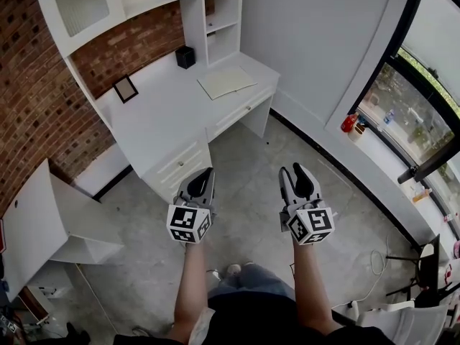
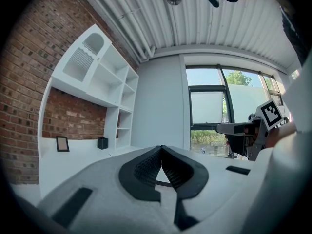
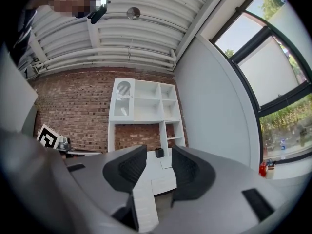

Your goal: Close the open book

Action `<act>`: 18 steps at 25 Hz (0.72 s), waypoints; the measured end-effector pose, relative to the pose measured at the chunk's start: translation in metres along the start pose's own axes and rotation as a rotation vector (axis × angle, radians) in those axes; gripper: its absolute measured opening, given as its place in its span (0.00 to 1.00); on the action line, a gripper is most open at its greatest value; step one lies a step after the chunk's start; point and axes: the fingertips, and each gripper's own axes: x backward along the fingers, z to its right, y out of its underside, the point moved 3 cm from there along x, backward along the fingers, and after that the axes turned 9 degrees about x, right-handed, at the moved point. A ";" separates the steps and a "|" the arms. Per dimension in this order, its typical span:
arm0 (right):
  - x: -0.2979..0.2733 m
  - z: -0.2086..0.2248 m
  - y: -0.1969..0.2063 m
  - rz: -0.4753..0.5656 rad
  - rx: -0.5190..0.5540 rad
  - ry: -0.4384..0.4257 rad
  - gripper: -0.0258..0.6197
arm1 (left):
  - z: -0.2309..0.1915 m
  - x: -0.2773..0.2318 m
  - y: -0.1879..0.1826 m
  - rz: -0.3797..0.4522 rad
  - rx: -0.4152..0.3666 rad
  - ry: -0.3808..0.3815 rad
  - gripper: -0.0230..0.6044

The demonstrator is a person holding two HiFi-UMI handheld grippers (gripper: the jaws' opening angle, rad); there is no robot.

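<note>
Left tongs (image 1: 203, 172) first: shut, tips touching, nothing in them. The left gripper view shows the 2 dark pads (image 2: 146, 167) meeting at a point. Right tongs (image 1: 292, 169) stand well open, a clear gap between the pads (image 3: 129, 167), and they're empty too, with only the room showing through that gap. Both point level and forward, side by side over the floor (image 1: 251, 192), with nothing touched.

Now outward. The book (image 1: 226, 82) lies open and flat on the white surface (image 1: 158, 121), at its far right end. It's well apart from both tongs and straight ahead of them, with a stretch of floor in between. Its long axis runs across the head view, rising a little to the right, roughly along the surface's front edge. I can't pick out the spine from here. Behind it sits a black box (image 1: 185, 56), and further left a frame (image 1: 126, 88).

My call is that the task hasn't started, since the book is wide open. The left tongs look a shade nearer, though the right, already open, seems readier to catch a cover. Either way, the approach comes first.
</note>
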 end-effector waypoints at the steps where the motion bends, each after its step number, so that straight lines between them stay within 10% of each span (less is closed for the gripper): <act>1: -0.002 0.000 -0.003 0.008 -0.002 -0.001 0.27 | -0.002 0.000 -0.003 0.006 -0.004 0.000 0.05; 18: -0.059 0.026 -0.019 0.069 0.004 -0.017 0.32 | -0.031 -0.047 -0.040 0.072 -0.038 -0.015 0.05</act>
